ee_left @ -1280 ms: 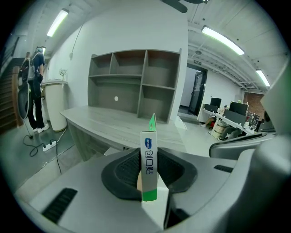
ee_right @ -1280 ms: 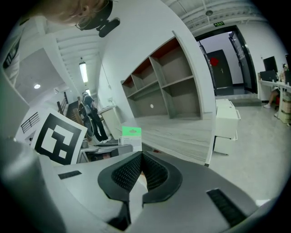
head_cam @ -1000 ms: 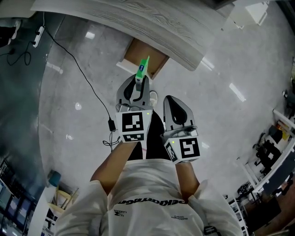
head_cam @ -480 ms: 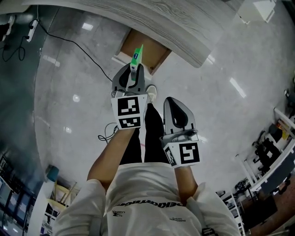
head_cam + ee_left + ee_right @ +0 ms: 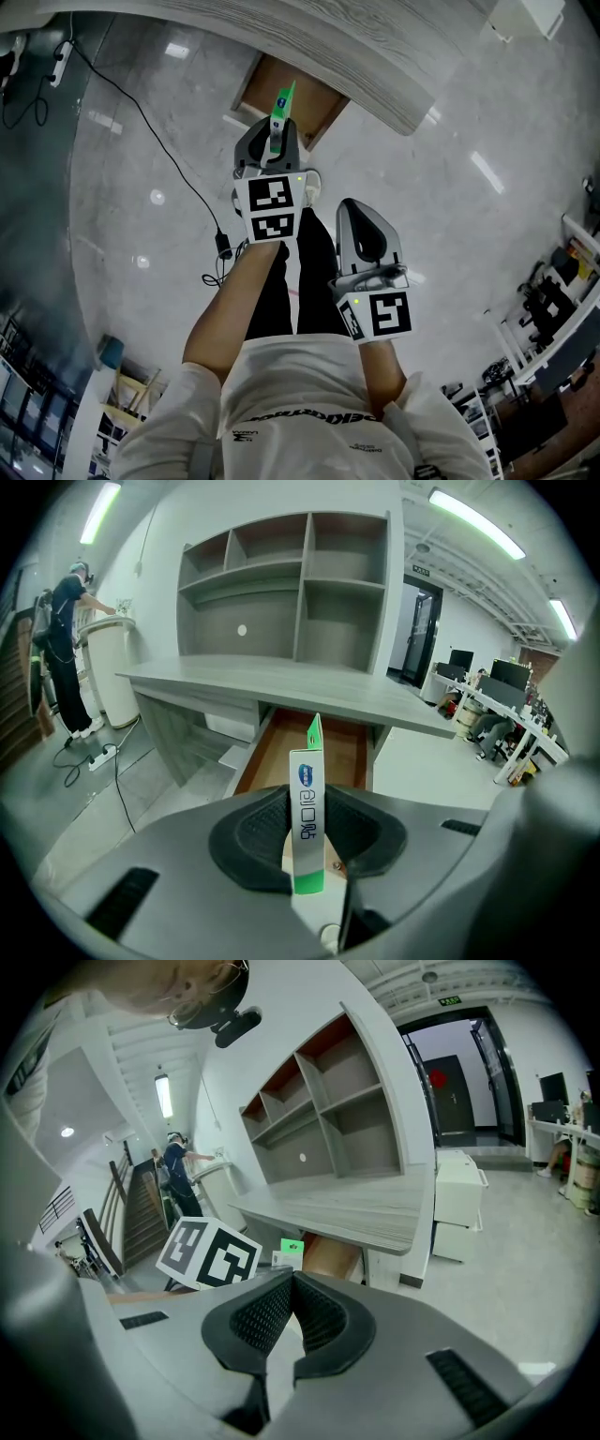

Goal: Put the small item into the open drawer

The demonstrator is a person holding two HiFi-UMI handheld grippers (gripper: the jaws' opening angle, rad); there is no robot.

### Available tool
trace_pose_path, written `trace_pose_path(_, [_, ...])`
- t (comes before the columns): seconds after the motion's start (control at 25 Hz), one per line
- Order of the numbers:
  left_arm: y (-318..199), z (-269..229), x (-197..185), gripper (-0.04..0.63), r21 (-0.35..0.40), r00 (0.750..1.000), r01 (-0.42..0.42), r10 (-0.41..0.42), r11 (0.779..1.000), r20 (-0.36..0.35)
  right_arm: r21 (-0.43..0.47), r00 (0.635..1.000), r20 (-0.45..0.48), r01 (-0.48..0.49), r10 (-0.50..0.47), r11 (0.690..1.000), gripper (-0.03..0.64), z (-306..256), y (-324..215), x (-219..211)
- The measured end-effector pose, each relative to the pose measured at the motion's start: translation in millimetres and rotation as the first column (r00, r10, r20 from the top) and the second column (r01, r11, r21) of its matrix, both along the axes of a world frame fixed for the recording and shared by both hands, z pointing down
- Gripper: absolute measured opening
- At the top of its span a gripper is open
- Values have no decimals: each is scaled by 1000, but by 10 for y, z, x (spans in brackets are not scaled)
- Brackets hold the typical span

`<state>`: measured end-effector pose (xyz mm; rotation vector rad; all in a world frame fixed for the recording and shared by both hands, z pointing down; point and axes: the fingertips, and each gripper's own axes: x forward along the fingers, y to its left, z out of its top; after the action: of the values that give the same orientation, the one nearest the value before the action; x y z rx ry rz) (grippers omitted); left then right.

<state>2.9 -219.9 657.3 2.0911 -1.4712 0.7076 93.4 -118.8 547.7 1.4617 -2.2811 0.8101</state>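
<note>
A small green-and-white flat pack (image 5: 281,109) stands upright between the pads of my left gripper (image 5: 274,141), which is shut on it. It hangs just in front of the open drawer (image 5: 302,105), whose brown inside shows under the grey desk (image 5: 356,56). In the left gripper view the pack (image 5: 306,761) rises from the gripper (image 5: 307,799), with the drawer (image 5: 342,747) straight beyond it. My right gripper (image 5: 362,210) stays back beside the person's leg, with nothing in it. In the right gripper view my right gripper (image 5: 289,1277) shows its jaws closed tip to tip. The pack (image 5: 292,1248) is at the left there.
A black cable (image 5: 178,178) runs across the shiny floor to a power strip (image 5: 66,58) at the left. A shelf unit (image 5: 291,592) stands on the desk. A white pedestal cabinet (image 5: 459,1208) is right of the desk. Another person (image 5: 66,649) stands far left.
My left gripper has gone forward and down with the pack, nearer the drawer and farther ahead of the right gripper. The right gripper has sunk slightly.
</note>
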Motion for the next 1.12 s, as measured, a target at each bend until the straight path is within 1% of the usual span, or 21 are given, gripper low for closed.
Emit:
trace_pose_path(0.4, [-70, 501, 47, 100, -72, 1000, 0, 2, 997, 31, -27, 1000, -4, 8, -8, 1000, 32, 111, 53, 23])
trace_pose_path(0.84, [-134, 664, 91, 101, -99, 999, -14, 19, 995, 44, -43, 1000, 11, 17, -16, 999, 32, 174, 80, -9])
trace_pose_path(1.12, [-195, 772, 103, 101, -113, 999, -20, 25, 993, 38, -50, 1000, 11, 12, -11, 999, 32, 216, 72, -29])
